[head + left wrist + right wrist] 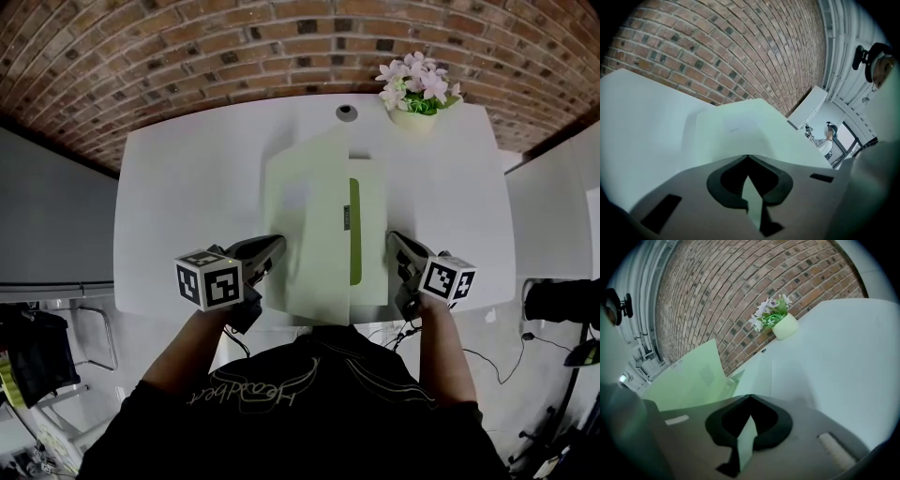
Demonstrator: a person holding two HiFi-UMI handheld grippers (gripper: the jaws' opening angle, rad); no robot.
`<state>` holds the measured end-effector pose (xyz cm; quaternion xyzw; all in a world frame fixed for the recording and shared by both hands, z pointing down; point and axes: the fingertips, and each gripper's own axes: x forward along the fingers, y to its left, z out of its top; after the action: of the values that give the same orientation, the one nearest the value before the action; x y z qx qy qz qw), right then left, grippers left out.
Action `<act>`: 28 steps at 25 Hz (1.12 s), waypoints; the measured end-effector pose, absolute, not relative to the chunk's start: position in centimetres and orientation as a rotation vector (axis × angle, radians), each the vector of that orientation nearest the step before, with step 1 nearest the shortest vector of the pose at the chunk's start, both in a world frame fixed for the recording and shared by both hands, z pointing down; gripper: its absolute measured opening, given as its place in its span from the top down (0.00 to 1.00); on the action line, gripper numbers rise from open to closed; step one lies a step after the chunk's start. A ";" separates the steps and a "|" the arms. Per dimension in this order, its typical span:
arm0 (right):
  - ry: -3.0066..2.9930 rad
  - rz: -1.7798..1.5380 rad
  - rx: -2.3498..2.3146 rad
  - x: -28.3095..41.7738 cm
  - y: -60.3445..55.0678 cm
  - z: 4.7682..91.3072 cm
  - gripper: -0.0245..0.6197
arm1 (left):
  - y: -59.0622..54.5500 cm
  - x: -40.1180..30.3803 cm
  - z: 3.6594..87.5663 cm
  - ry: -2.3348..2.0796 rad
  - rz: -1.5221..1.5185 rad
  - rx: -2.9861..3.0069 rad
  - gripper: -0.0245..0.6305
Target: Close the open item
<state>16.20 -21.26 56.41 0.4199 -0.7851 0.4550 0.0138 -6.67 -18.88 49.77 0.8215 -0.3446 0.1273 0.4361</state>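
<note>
Left tongs (747, 159) are clenching down on a thin pale green sheet, tips meeting over it. Judging by the head view, this is the near edge of the left cover (307, 234) of the folder (323, 187). Right tongs (749, 400) are doing likewise, pinching a green edge that is running on ahead into the right half (371, 225), which is lying flat. Both are working at the folder's near end, one on each side, hands low over the front edge of the desk (187, 197). The folder is sitting mid-desk, long side running away from the person. The left cover is standing up off the surface, tilted, with its inside face showing toward the right tongs. A darker green strip (354, 230) is showing on the flat half, just beside the fold. Further out, a flower pot (413, 116) is standing well apart at the far right of the desk, and a brick wall (187, 56) is rising behind it. On progress, the closing looks to be underway but not finished: the cover is lifted and not yet over the flat half. What is left is likely swinging it across and laying it down square while the right side is being pinned.
</note>
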 end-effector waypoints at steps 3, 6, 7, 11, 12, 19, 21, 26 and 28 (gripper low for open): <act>-2.447 1.410 1.295 15.7 -21.3 56.4 0.96 | -18.9 -6.8 50.0 -0.860 0.321 2.038 0.96; -2.456 1.411 1.273 15.0 -21.3 56.4 0.96 | -18.9 -7.0 50.2 -0.868 0.328 2.029 0.96; -2.461 1.421 1.262 14.7 -21.3 56.3 0.96 | -18.9 -7.0 50.3 -0.869 0.330 2.025 0.96; -2.459 1.419 1.242 14.1 -21.2 56.4 0.96 | -18.8 -7.1 50.6 -0.875 0.342 2.015 0.96; -2.458 1.415 1.239 14.0 -21.2 56.4 0.96 | -18.8 -7.1 50.7 -0.877 0.344 2.013 0.96; -2.480 1.440 1.215 13.3 -21.3 56.2 0.96 | -18.8 -7.1 51.1 -0.883 0.353 2.003 0.96; -2.484 1.445 1.208 13.1 -21.2 56.2 0.96 | -18.8 -7.1 51.2 -0.887 0.357 1.999 0.96; -2.486 1.452 1.182 12.5 -21.1 56.5 0.96 | -18.8 -7.2 51.7 -0.903 0.382 1.992 0.96; -2.488 1.459 1.175 12.2 -21.1 56.5 0.96 | -18.8 -7.3 51.9 -0.905 0.391 1.990 0.96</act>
<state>12.25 -21.11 56.47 0.3774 -0.7988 0.4684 0.0138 -7.27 -18.82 51.89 0.8028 -0.3650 0.1578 0.4442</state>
